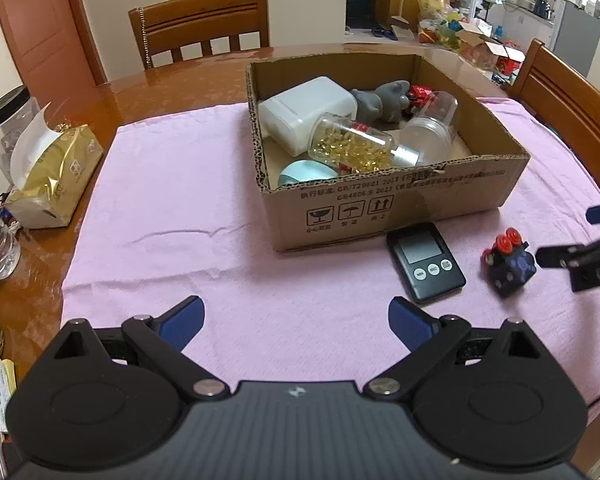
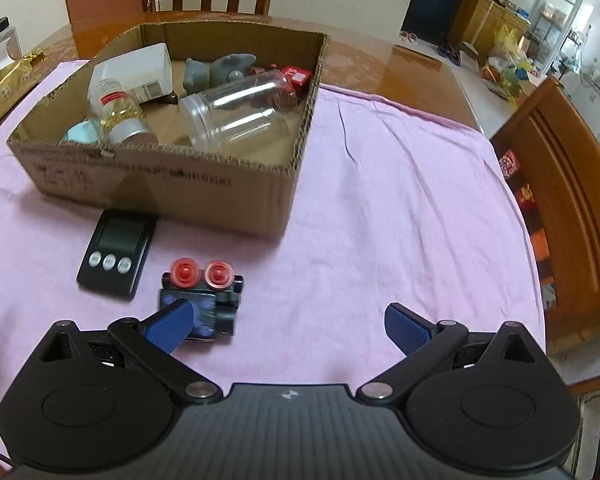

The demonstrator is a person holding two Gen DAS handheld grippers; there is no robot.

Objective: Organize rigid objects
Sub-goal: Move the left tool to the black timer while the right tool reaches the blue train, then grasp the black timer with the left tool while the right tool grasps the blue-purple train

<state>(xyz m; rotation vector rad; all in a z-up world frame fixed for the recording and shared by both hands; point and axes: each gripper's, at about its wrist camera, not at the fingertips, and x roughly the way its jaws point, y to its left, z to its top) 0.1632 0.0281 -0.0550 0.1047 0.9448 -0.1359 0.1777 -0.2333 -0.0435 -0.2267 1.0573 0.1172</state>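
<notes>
**Centre on the toy before closing**

Between your right tongs [image 2: 288, 322], spread wide, the toy [image 2: 202, 300] sits off-centre at the left pad. Shift left, then pinch its body. Left tongs [image 1: 296, 320] are spread, idle. The box [image 2: 236, 184] lies just beyond the timer [image 2: 114, 256].

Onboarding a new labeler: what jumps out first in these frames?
The open cardboard box on the pink cloth, crammed with jars and toys, a jar of gold capsules lying across them. In front of it sit a black timer and a red-knobbed toy, the open right claw hovering by the toy.
</notes>
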